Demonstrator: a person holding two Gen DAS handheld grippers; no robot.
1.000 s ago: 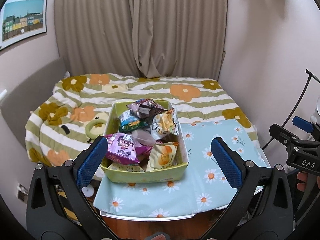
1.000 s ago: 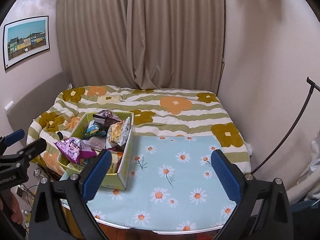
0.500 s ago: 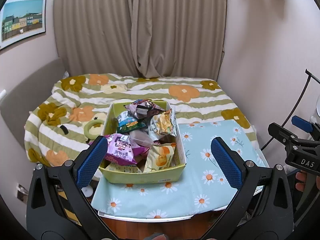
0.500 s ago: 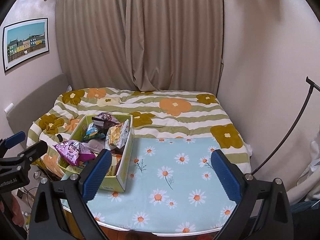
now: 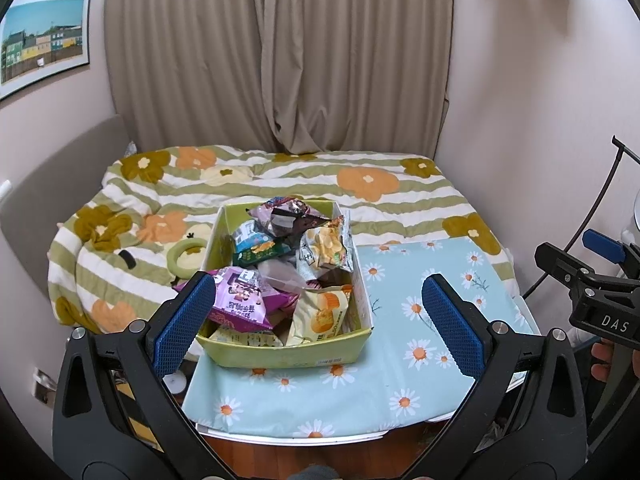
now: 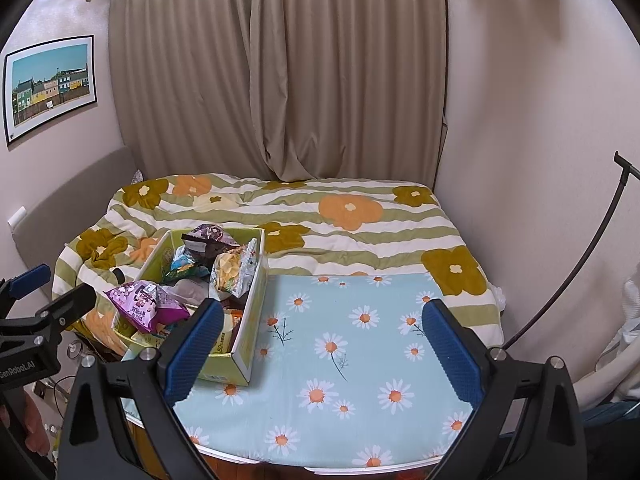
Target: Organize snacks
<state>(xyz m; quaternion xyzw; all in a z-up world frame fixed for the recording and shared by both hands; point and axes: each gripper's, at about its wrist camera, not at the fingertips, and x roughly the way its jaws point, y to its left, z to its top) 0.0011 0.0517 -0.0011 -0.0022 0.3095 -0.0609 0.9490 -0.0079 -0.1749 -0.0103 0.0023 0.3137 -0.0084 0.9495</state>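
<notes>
**Snacks heaped in box, both grippers empty**

From my station I logged both tools held back above the near edge of the table point(image 6: 360, 360). The left gripper point(image 5: 318, 320) had its jaws spread wide with nothing between them; the right gripper point(image 6: 320, 344) likewise, released and empty.

Progress: every snack I could see sat inside the green box point(image 5: 288, 354); none lay loose on the daisy cloth point(image 5: 420, 360). That fit two readings. Either the packets had been gathered into the box and the job was near its end, or the box was a jumbled stock waiting to be sorted out onto the cloth. I could not settle which from these views.

Box contents, as piled:
- purple bag point(image 5: 240, 300), near left corner, riding over the rim
- yellow bag point(image 5: 322, 314), near right, leaning on the wall
- chip bag point(image 5: 326, 248), upright against the right wall
- teal bag point(image 5: 256, 246), middle left
- dark bag point(image 5: 286, 218), far end, on top
- more packets beneath, probably two or three, too buried to name

The box stood at the table's left end, beside the bed point(image 6: 360, 216). The cloth to its right carried nothing.
</notes>
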